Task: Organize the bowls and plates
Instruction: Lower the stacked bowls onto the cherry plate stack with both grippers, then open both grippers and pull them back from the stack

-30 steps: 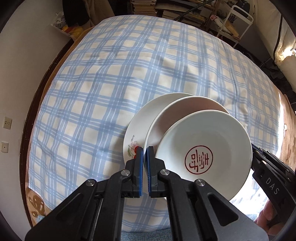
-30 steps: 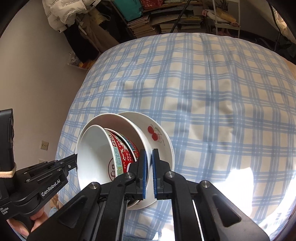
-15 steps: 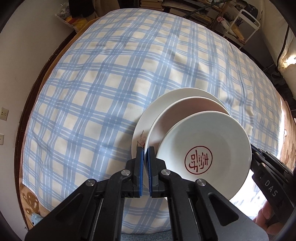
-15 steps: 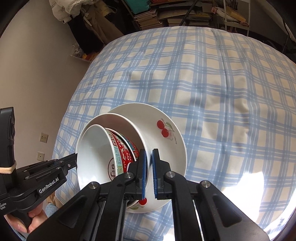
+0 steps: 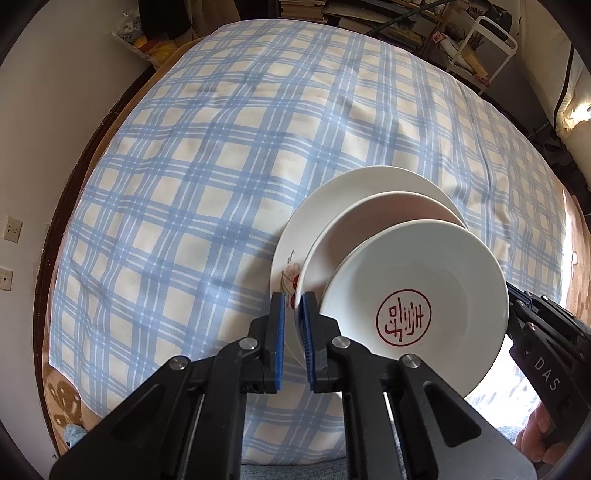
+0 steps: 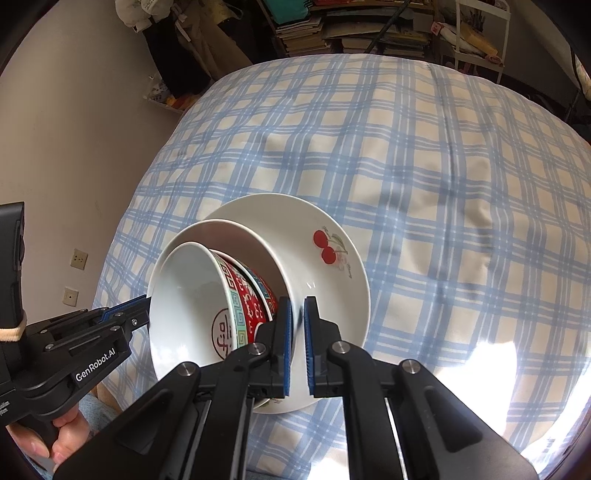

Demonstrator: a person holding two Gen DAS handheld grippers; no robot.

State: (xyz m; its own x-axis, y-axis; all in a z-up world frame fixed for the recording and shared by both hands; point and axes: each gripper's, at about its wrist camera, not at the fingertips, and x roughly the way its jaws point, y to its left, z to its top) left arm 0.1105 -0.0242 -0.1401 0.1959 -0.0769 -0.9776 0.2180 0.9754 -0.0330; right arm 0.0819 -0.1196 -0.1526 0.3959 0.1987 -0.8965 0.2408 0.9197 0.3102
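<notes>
A stack of dishes sits on the checked cloth: a white cherry plate at the bottom, a plain white bowl on it, and a bowl with a red seal inside and a red patterned outside nested on top. My left gripper has its jaws slightly apart astride the stack's left rim. My right gripper stands the same way at the plate's right rim. Each gripper shows in the other's view: the right gripper and the left gripper.
The blue and white checked cloth covers a round-looking table with a wooden edge. Stacked books and a white metal rack stand behind. A wall with sockets is at the left.
Both grippers' jaws have parted slightly from their tight grip on the rims. The stack has moved lower toward the cloth and a little forward.
</notes>
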